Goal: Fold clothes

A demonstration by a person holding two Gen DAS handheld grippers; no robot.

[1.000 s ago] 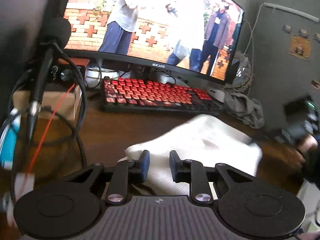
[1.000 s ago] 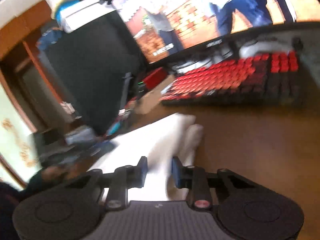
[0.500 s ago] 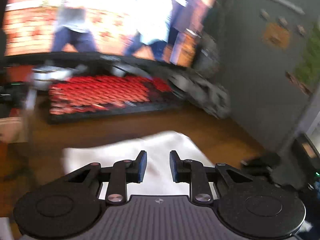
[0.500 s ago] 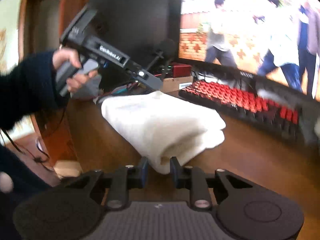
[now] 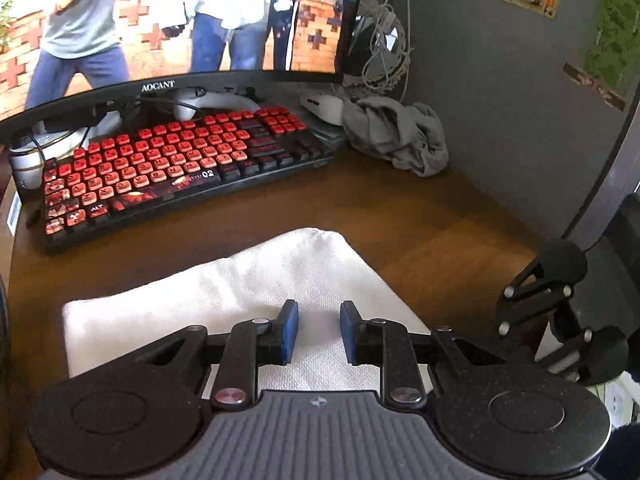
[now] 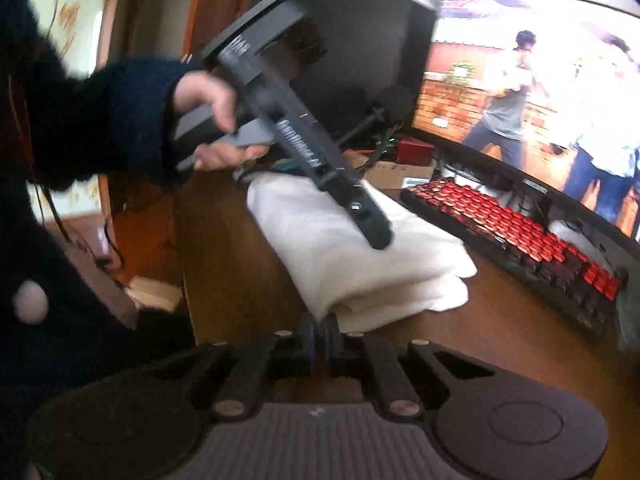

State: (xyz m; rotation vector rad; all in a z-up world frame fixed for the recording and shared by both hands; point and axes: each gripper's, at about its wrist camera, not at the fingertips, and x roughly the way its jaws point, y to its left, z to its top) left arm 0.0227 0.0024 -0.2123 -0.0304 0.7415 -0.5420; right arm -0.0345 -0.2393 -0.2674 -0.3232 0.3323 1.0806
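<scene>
1. The wooden desk (image 5: 460,216) carries everything, with its front part left free as the folding surface; the curved monitor (image 5: 168,20) and the red-keyed keyboard (image 5: 172,160) stand well back from it.
2. The white folded cloth (image 5: 256,292) lies near the desk's front edge, doubled into a thick pad with a rounded fold (image 6: 384,292) facing the right wrist camera — it looks close to finished.
3. A crumpled grey garment (image 5: 396,136) sits in the back corner just beside the keyboard's end, likely waiting its turn.
4. The left gripper (image 5: 318,332) hangs over the cloth's top layer with its jaws parted and nothing between them, probably placed to press or smooth.
5. The right gripper (image 6: 319,334) sits just off the near end of the fold, jaws drawn nearly together on nothing — released from the cloth, by the look of it.
</scene>
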